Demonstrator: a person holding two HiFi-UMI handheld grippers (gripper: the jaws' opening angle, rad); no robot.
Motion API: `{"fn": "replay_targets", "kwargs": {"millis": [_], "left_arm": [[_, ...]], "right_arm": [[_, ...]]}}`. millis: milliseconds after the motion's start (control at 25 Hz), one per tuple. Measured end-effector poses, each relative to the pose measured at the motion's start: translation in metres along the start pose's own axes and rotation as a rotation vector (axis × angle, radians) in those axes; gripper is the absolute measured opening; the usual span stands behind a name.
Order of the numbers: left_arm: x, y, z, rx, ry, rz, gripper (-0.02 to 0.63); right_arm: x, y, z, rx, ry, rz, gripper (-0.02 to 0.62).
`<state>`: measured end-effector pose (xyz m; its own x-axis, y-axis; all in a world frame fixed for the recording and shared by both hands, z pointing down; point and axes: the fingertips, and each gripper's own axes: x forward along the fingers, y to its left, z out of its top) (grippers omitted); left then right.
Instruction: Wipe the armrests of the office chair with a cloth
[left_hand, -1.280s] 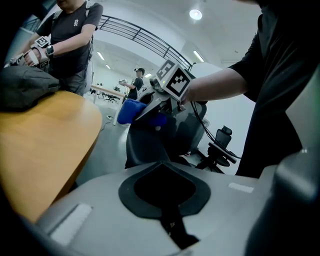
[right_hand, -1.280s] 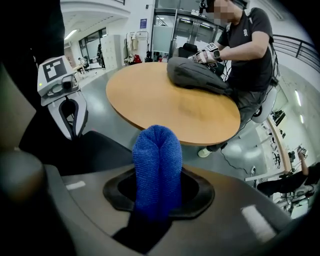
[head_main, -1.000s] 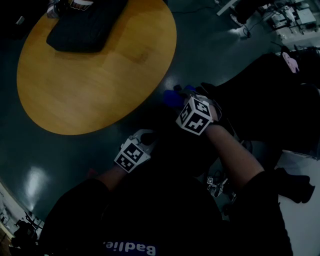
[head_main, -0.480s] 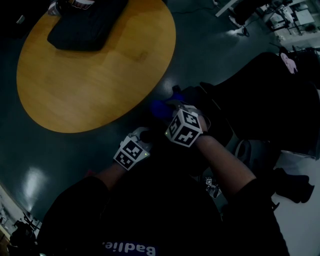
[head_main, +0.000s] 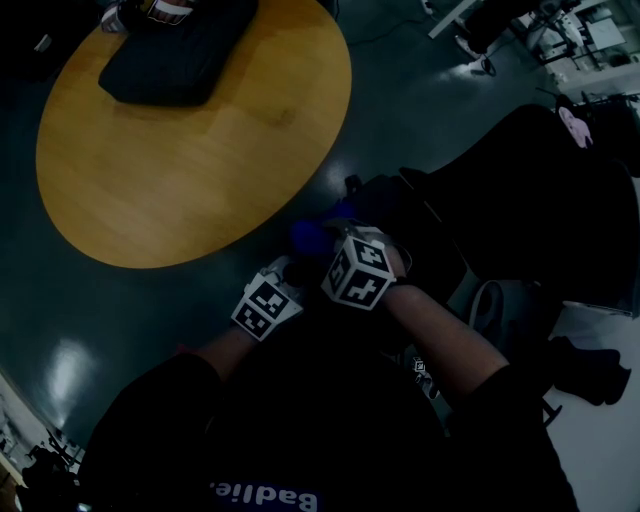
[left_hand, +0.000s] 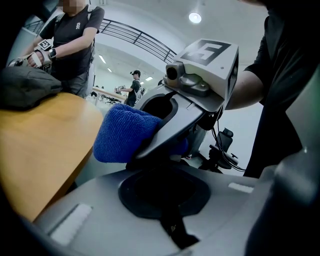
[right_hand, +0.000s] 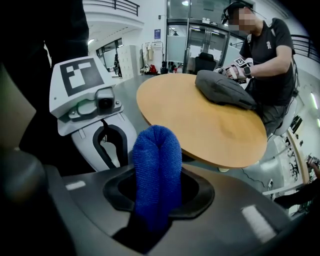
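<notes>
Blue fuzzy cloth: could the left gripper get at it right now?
Probably yes: the blue fuzzy cloth, clamped in the right gripper, sits just ahead of the left gripper with nothing between, though the left jaws look shut.

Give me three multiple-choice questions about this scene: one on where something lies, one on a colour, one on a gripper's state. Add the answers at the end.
1. Where does the dark bag lie?
A. on a shelf
B. on the round wooden table
C. in a box

2. What colour is the cloth?
A. yellow
B. white
C. blue

3. How is the right gripper?
A. shut on the cloth
B. open and empty
C. holding a bottle

Answers:
1 B, the head view shows the bag resting on the tabletop near its far edge.
2 C, the cloth is blue in both gripper views.
3 A, the right gripper view shows the folded cloth pinched between its jaws.
</notes>
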<state>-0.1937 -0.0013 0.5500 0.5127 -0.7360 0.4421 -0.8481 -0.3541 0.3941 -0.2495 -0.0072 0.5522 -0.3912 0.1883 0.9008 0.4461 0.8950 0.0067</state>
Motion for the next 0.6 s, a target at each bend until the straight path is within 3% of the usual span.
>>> {"fn": "replay_targets", "kwargs": {"millis": [320,600], "left_arm": [[0.003,-0.002,-0.002,-0.007,-0.013,0.003,0.017],[0.005,0.002,-0.003,0.013,-0.002,0.002,0.017]], "right_arm": [[-0.001,0.009,0.000,0.054,-0.019,0.022,0.130],[-0.023,-0.007,0.002,0.171,-0.149,-0.025,0.132]]}}
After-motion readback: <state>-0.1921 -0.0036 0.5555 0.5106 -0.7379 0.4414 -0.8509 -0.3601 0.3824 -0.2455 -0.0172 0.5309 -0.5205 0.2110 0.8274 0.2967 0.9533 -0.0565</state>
